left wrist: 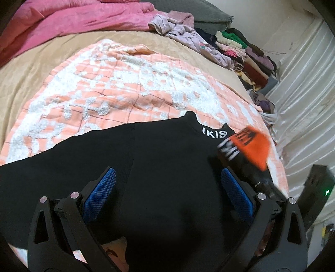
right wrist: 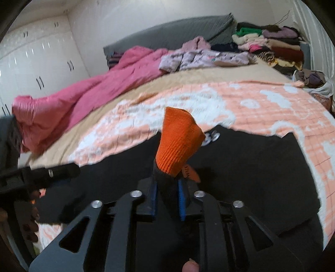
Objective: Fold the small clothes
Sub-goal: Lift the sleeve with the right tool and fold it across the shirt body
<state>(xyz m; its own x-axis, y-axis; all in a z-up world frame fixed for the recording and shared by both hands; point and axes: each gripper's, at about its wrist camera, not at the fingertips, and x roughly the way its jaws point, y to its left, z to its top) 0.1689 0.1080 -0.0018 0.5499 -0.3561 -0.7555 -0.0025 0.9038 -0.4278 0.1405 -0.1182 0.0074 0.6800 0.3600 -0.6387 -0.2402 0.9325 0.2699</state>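
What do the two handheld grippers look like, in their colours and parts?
Both are alike. The left gripper has black plastic linkage arms with triangular cut-outs, round silver pivot pins, and flat blue textured pads. The right gripper shows the same black arms, silver pins and blue pads. No cables or sleeves are visible.

Left gripper (left wrist: 166, 186): jaws wide apart, blue pads (left wrist: 100, 194) over black garment, nothing between them.
Black garment (left wrist: 163, 157): spread flat on bed, white letters "IKIS" near far edge.
Sock (left wrist: 249, 146): orange and black, blurred, at garment's right side.
Blanket (left wrist: 125, 83): peach and white, under garment.
Pink quilt (left wrist: 73, 18): bunched at far left.
Clothes pile (left wrist: 240, 52): stacked at far right.
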